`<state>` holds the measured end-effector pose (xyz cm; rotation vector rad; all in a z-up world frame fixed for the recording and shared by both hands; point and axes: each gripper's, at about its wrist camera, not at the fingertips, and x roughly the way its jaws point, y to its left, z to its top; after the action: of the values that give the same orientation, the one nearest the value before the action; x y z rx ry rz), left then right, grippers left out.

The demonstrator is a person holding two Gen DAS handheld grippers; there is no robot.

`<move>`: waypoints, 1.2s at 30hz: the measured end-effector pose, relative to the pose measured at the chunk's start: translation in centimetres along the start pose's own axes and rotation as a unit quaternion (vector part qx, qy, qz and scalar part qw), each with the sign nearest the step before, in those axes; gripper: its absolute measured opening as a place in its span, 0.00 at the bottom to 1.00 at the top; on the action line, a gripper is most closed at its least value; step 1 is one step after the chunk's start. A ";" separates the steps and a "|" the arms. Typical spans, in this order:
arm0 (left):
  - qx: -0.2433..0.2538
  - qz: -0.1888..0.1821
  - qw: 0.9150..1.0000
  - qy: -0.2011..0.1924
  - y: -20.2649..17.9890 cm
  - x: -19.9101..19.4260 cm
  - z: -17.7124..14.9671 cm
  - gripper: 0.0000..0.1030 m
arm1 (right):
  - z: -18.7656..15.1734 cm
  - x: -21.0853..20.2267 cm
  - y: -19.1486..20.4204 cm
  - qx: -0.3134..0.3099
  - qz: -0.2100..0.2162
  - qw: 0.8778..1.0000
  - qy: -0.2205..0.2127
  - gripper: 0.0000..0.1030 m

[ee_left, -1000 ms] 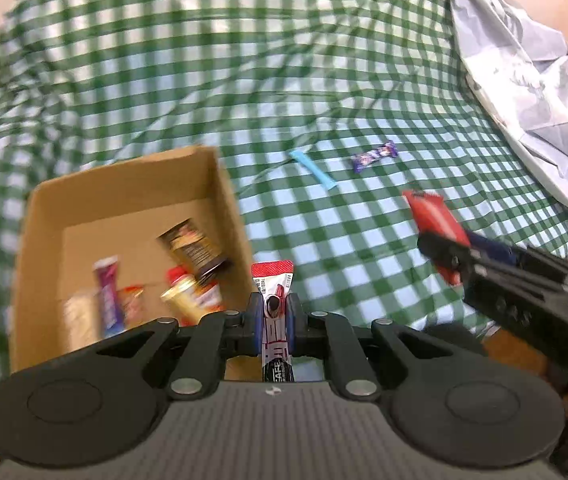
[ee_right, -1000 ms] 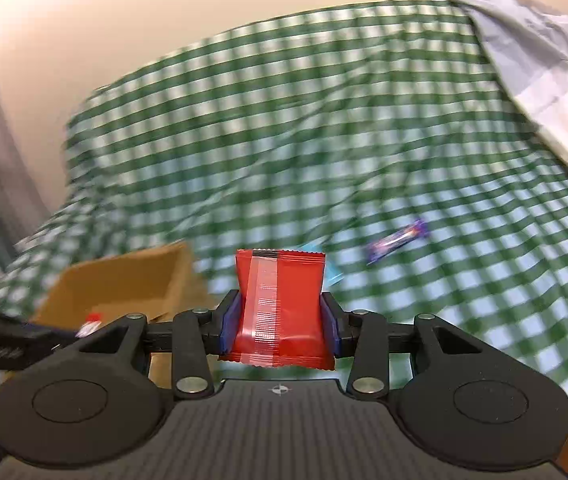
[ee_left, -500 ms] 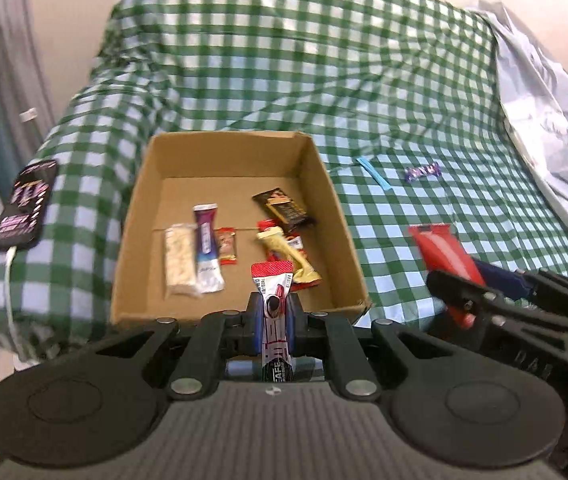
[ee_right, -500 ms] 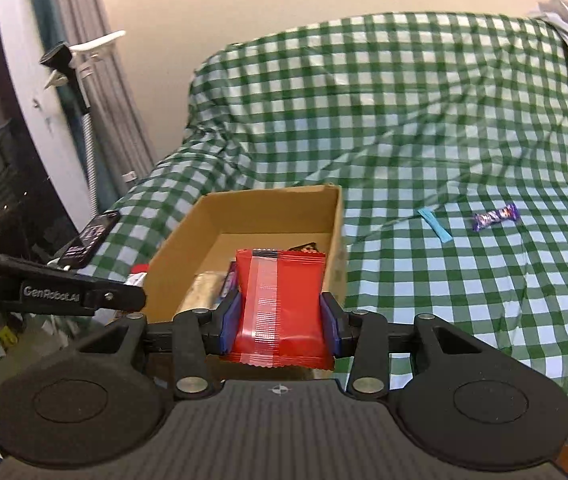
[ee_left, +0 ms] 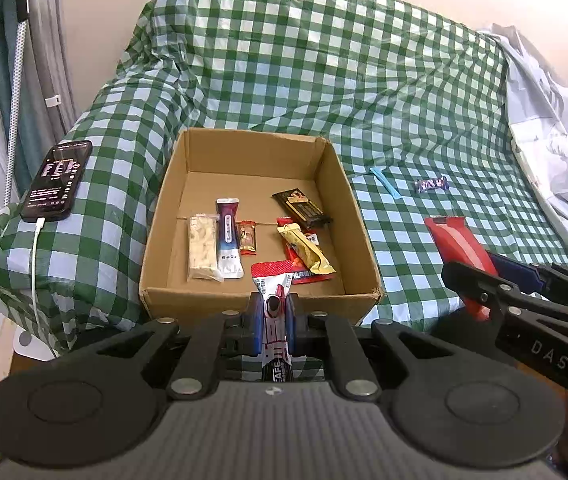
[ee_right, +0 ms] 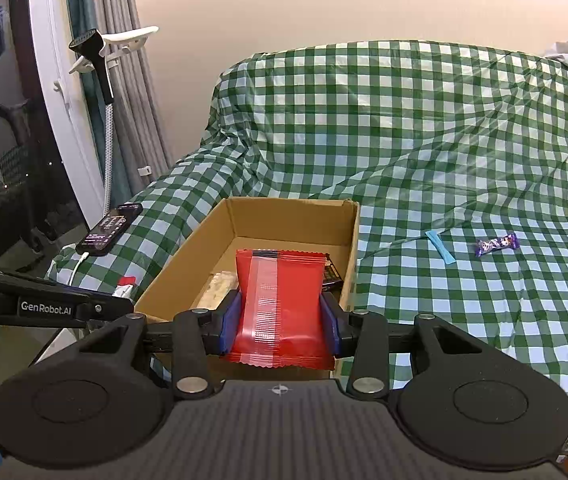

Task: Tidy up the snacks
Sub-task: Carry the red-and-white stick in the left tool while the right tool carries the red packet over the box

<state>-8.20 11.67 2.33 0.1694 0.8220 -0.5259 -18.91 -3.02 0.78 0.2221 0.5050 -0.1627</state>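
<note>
Checked cloth (ee_right: 443, 152); red packet (ee_right: 280, 304) between jaws

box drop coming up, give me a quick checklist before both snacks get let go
1. Left tool shut on the red and white sachet: ok.
2. Right tool shut on the red packet: ok.
3. Cardboard box open on top, bare floor free toward its far end: ok.
4. Sachet over the box: its tip shows past the near wall, the tool is short of it: not ok.
5. Red packet over the box: cannot tell from these views.
6. Strays left on the checked cloth, the blue stick and purple candy: not ok.
</note>
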 end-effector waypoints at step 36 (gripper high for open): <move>-0.016 0.019 0.999 0.029 1.5 3.7 1.6 0.12 | 0.0 3.3 -0.4 -0.008 -0.004 0.999 0.044 0.43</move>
<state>-4.32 11.03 0.64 0.1704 0.8809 -0.4737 -16.16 -3.75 -0.93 0.2132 0.5943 -0.1571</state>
